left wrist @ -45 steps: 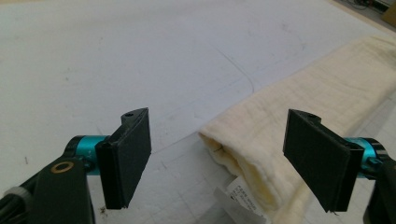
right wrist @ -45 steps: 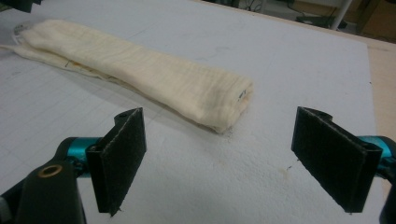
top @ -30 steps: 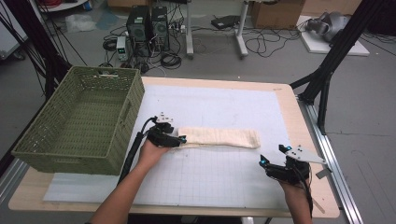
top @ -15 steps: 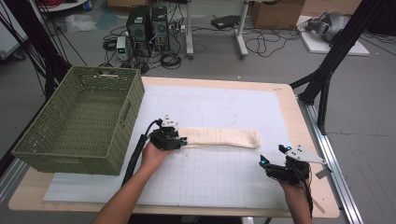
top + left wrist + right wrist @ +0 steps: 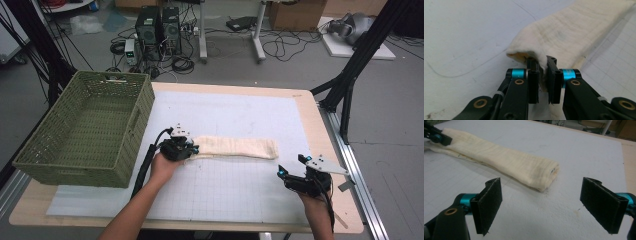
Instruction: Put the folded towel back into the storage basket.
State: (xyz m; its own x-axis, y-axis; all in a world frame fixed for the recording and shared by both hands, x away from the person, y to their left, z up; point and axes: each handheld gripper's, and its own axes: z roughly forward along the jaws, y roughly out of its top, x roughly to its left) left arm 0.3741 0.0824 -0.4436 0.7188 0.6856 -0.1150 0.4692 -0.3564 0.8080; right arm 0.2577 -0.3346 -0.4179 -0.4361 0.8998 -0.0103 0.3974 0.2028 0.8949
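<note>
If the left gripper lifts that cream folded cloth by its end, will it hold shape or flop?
Likely flop: the cloth is soft, and its end bunches between the left gripper pads. Probably light, since it is thin fabric. The folds may open, as nothing holds the far end.

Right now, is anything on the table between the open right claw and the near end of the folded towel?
Nothing visible. Bare white mat lies between the right claw and the towel; the left claw has just closed on the far end.
</note>
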